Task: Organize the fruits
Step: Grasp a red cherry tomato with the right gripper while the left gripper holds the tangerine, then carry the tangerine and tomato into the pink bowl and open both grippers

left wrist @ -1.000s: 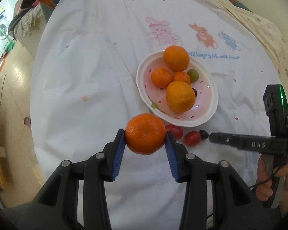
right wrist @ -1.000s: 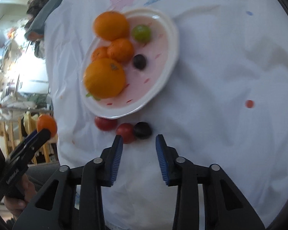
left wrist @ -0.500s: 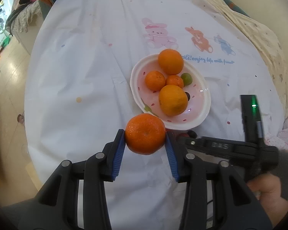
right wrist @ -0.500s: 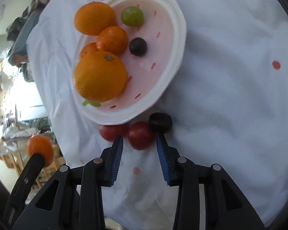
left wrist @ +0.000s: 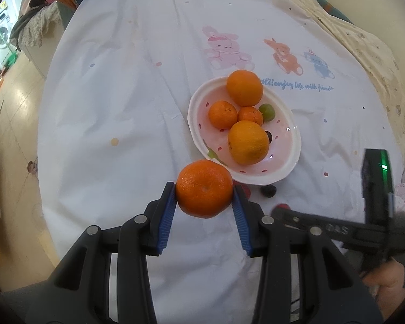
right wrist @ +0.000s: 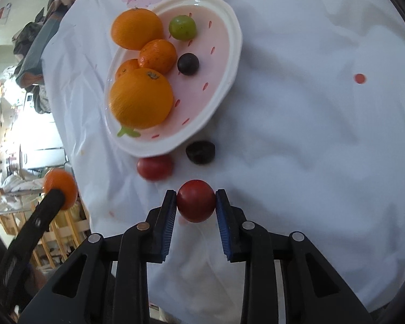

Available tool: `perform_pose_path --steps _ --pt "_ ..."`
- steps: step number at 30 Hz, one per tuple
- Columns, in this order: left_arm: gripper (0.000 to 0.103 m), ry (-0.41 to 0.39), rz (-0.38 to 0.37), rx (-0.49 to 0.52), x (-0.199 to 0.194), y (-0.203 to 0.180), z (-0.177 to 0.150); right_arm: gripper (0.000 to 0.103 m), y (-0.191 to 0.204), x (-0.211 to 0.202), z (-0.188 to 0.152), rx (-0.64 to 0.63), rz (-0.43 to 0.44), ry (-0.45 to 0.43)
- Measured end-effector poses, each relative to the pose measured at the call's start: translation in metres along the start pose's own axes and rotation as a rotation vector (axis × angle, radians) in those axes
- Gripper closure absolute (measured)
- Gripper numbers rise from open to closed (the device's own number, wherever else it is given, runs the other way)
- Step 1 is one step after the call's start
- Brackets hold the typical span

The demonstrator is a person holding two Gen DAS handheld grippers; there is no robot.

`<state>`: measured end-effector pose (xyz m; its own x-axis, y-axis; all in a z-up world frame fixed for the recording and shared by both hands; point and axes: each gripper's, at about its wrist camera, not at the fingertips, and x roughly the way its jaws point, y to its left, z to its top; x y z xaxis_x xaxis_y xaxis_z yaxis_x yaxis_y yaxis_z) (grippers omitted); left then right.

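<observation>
The right gripper (right wrist: 196, 207) has its jaws closing on a small red tomato (right wrist: 196, 200), which sits squarely between the blue pads with both sides apparently touching; its underside seems just clear of the white cloth, or only brushing it. The grip is taken across the fruit's widest part, probably so that the round, smooth skin does not squirt out. Just beyond the jaws a second red tomato (right wrist: 154, 166) and a dark, wrinkled fruit (right wrist: 200, 152) lie loose on the surface, close against the near rim of the pink-and-white bowl (right wrist: 229, 62), so they look like the stragglers still to be gathered. The bowl already holds two large oranges, two small mandarins, a green grape (right wrist: 182, 27) and a dark grape (right wrist: 188, 64), with bare room on its right side where small fruit could go. The left gripper (left wrist: 204, 198) is clamped on a mandarin (left wrist: 204, 188), the pads pressing its two flanks, and holds it in the air just short of the bowl's near edge, seemingly waiting its turn to set the fruit down. In the left wrist view the right tool reaches in low from the right, a hand (left wrist: 386, 283) on its handle, toward the fruit by the rim. A cartoon-printed cloth (left wrist: 121, 108) covers the whole surface.
</observation>
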<state>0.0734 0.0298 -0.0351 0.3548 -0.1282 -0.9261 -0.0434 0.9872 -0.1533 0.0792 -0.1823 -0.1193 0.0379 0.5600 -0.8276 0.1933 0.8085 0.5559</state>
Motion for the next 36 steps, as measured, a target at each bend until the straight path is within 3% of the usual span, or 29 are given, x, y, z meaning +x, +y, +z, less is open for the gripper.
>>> perform_pose_path --steps 10,17,28,36 --pt "0.066 -0.035 0.047 0.003 0.002 0.003 -0.001 0.072 -0.010 -0.046 -0.007 -0.073 0.036 -0.040" --pt "0.066 -0.063 0.084 -0.018 0.002 0.011 0.003 0.072 -0.017 -0.085 -0.005 -0.127 0.058 -0.132" --pt "0.066 -0.066 0.076 -0.079 -0.009 0.020 0.023 0.072 -0.003 -0.114 0.041 -0.135 0.139 -0.221" --pt "0.066 -0.039 0.079 -0.054 -0.001 0.012 0.054 0.072 0.026 -0.119 0.077 -0.192 0.129 -0.241"
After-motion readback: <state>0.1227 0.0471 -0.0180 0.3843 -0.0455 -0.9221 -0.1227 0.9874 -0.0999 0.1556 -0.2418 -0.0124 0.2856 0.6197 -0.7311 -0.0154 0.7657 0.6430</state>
